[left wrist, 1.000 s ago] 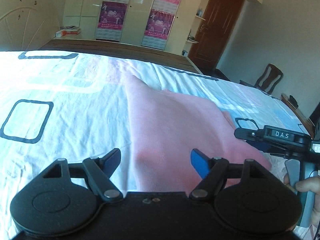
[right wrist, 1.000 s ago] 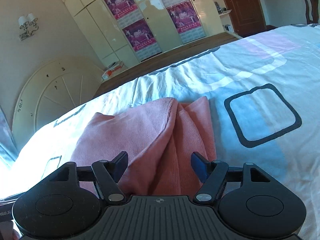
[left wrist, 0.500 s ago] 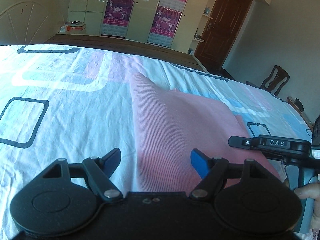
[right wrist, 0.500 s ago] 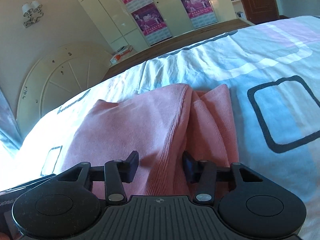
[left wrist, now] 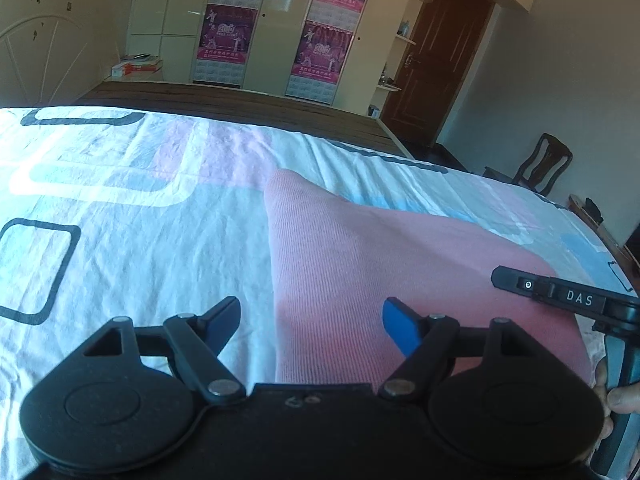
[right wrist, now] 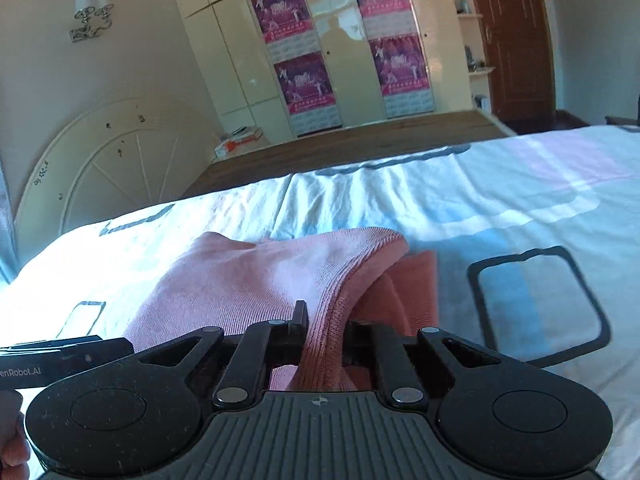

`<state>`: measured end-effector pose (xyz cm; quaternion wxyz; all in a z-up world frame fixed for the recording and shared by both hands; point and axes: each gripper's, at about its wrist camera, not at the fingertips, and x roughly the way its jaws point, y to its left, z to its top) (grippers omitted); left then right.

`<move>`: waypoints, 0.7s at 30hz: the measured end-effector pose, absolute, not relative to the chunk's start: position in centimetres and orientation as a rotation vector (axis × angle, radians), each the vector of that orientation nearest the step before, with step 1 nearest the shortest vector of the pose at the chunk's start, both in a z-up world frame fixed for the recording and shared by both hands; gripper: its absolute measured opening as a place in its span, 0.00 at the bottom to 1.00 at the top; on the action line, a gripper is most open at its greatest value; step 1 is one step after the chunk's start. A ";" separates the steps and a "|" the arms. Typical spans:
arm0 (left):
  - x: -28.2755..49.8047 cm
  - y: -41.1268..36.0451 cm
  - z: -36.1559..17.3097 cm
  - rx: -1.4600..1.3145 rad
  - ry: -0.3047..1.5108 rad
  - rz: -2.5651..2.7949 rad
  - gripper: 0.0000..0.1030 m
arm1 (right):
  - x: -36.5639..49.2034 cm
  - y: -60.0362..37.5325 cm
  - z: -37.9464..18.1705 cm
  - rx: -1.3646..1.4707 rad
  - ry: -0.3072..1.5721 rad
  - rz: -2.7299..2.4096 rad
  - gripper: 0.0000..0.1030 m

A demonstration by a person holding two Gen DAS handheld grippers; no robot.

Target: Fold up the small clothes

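Observation:
A small pink ribbed garment (left wrist: 380, 264) lies on the bed sheet (left wrist: 132, 248), raised into a ridge toward its far corner. My left gripper (left wrist: 312, 318) is open, its jaws wide apart over the garment's near left edge, holding nothing. My right gripper (right wrist: 325, 330) is shut on a thick hemmed fold of the same pink garment (right wrist: 256, 276), lifting it off a darker pink layer (right wrist: 412, 280) beneath. The right gripper's body also shows at the right edge of the left wrist view (left wrist: 568, 300).
The sheet is white with blue, pink and black-outlined squares (right wrist: 536, 304). A wooden bed frame (left wrist: 240, 100), cream wardrobes with pink posters (left wrist: 320, 40), a brown door (left wrist: 444, 56) and a wooden chair (left wrist: 540, 164) stand beyond. A curved headboard (right wrist: 104, 168) is at the left.
My right gripper closed from wide open onto the garment's fold and raised it. My left gripper stayed open, shifting slightly over the garment's left edge.

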<state>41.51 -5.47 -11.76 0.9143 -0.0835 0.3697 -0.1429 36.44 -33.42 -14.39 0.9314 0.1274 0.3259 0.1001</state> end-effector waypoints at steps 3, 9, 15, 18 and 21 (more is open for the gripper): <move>41.6 -6.7 -12.6 -0.174 0.791 -0.322 0.78 | 37.0 -34.7 -16.1 0.249 0.771 0.181 0.11; 41.8 -8.0 -14.8 -0.155 0.858 -0.303 0.79 | 36.9 -36.1 -16.6 0.332 0.815 0.148 0.15; 40.6 -7.4 -14.2 -0.146 0.853 -0.312 0.77 | 32.5 -37.4 -14.5 0.323 0.806 0.139 0.44; 39.9 -7.1 -14.3 -0.159 0.853 -0.310 0.78 | 29.9 -37.4 -14.2 0.284 0.797 0.101 0.44; 39.7 -7.1 -14.8 -0.178 0.858 -0.295 0.79 | 28.4 -36.2 -14.6 0.210 0.808 0.096 0.40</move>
